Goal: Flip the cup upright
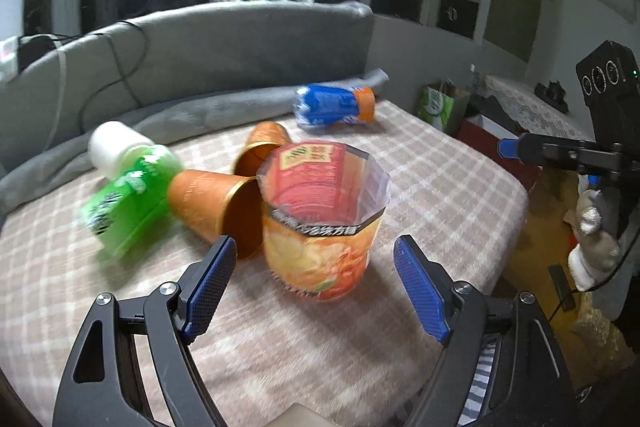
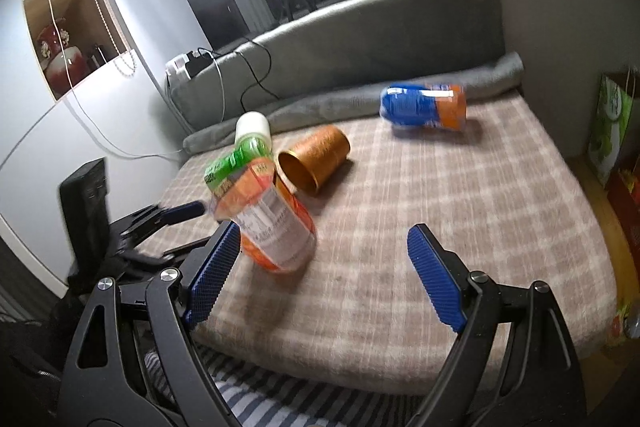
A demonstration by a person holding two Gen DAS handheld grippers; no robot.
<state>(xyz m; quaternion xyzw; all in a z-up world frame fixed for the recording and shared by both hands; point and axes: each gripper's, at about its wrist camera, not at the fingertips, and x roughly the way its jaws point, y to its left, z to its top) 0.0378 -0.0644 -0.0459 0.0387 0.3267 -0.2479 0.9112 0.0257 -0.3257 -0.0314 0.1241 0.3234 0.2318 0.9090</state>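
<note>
An orange printed noodle cup stands upright with its mouth up on the checked blanket. My left gripper is open, its blue pads on either side of the cup and a little nearer, not touching it. In the right wrist view the same cup stands just ahead of the left pad of my right gripper, which is open and empty. Two gold cups lie on their sides behind the noodle cup; one shows in the right wrist view.
A green bottle with a white cap lies at the left. A blue and orange cup lies on its side at the back. A grey sofa back rises behind. The bed edge drops off at the right, where bags stand.
</note>
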